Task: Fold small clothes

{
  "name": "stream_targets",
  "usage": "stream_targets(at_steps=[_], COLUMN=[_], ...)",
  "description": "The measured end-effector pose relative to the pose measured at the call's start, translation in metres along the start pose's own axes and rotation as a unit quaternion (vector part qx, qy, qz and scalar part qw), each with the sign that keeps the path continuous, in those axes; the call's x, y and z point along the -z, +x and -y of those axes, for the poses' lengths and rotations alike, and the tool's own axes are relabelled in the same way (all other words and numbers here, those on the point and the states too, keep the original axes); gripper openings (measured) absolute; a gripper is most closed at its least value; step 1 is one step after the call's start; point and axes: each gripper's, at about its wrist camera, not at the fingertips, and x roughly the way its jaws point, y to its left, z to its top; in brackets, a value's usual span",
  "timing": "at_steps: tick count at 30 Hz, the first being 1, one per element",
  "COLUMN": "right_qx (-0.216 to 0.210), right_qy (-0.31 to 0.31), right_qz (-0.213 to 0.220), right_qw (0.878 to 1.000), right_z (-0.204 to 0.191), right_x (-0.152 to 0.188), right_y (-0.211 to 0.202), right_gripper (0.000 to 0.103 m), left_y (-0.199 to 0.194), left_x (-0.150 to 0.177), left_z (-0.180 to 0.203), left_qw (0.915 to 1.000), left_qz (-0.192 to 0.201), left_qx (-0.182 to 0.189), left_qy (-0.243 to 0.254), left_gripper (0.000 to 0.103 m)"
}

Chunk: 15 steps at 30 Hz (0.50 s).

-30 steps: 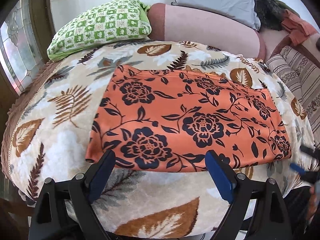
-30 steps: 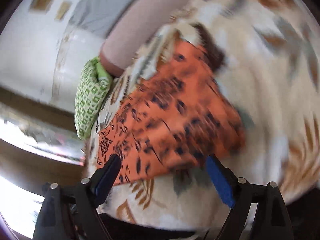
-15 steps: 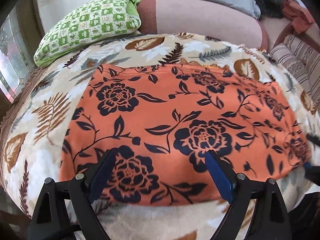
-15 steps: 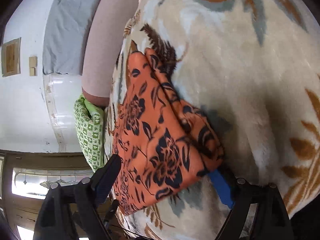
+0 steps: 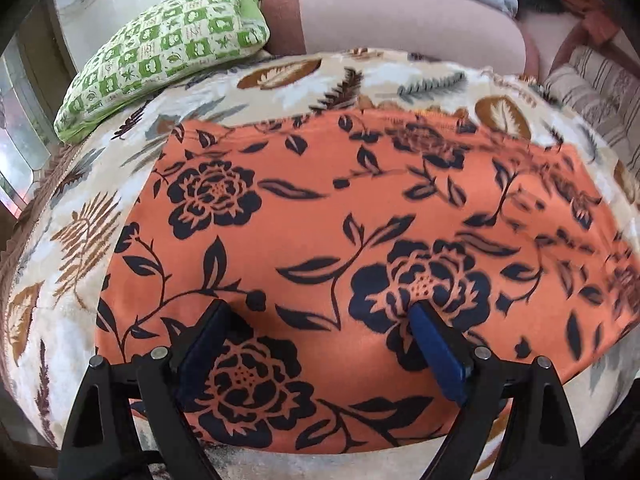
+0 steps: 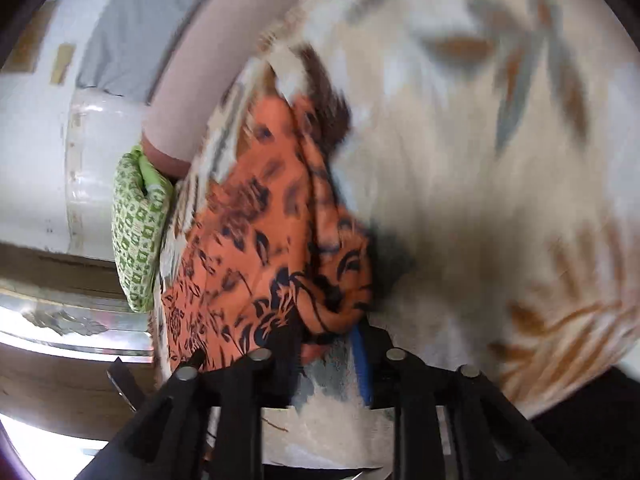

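An orange cloth (image 5: 340, 220) with a dark floral print lies spread flat on a leaf-patterned blanket (image 5: 68, 240). My left gripper (image 5: 320, 312) is open and low over the cloth's near part, its fingertips (image 5: 420, 312) set wide apart with nothing pinched between them. In the right wrist view the same orange cloth (image 6: 256, 232) is bunched at its near corner. My right gripper (image 6: 324, 340) has its jaws closing on that bunched corner, and the fabric is gathered between the pads.
A green checked pillow (image 5: 160, 48) lies at the back left, and a pink bolster (image 5: 400, 20) runs along the back. Striped cushions (image 5: 600, 92) sit at the right. The blanket's (image 6: 480, 160) bare part spreads right of the cloth.
My left gripper moved forward and down from the cloth's front edge to over the cloth, staying wide. My right gripper's jaws narrowed around the cloth's corner, which is now bunched.
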Motion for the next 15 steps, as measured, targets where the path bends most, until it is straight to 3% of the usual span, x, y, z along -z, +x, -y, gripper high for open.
stream_targets(at_steps=[1, 2, 7, 12, 14, 15], right_qx=[0.011, 0.021, -0.007, 0.028, 0.008, 0.012], right_qy=[-0.012, -0.032, -0.089, -0.101, -0.125, -0.137], right_qz=[0.015, 0.031, 0.005, -0.050, -0.051, -0.046], right_qw=[1.000, 0.999, 0.996, 0.993, 0.991, 0.989], right_z=[-0.004, -0.012, -0.049, -0.053, -0.065, -0.073], right_x=[-0.008, -0.018, -0.083, -0.127, -0.125, -0.123], right_y=[-0.006, -0.008, 0.035, 0.114, 0.118, 0.115], right_gripper=[0.072, 0.076, 0.077, 0.077, 0.053, 0.015], left_y=[0.001, 0.005, 0.010, 0.011, 0.010, 0.010], left_x=[-0.001, -0.001, -0.001, 0.003, 0.004, 0.004], left_z=[-0.001, -0.002, -0.004, -0.002, -0.002, -0.003], left_qw=[1.0000, 1.0000, 1.0000, 1.0000, 1.0000, 0.9999], left_qz=[0.003, -0.004, -0.001, 0.002, 0.003, 0.004], left_qx=[0.000, 0.001, 0.000, -0.001, 0.002, 0.003], left_qy=[-0.002, 0.000, 0.002, 0.005, 0.008, 0.009], left_gripper=[0.091, 0.091, 0.094, 0.096, 0.096, 0.097])
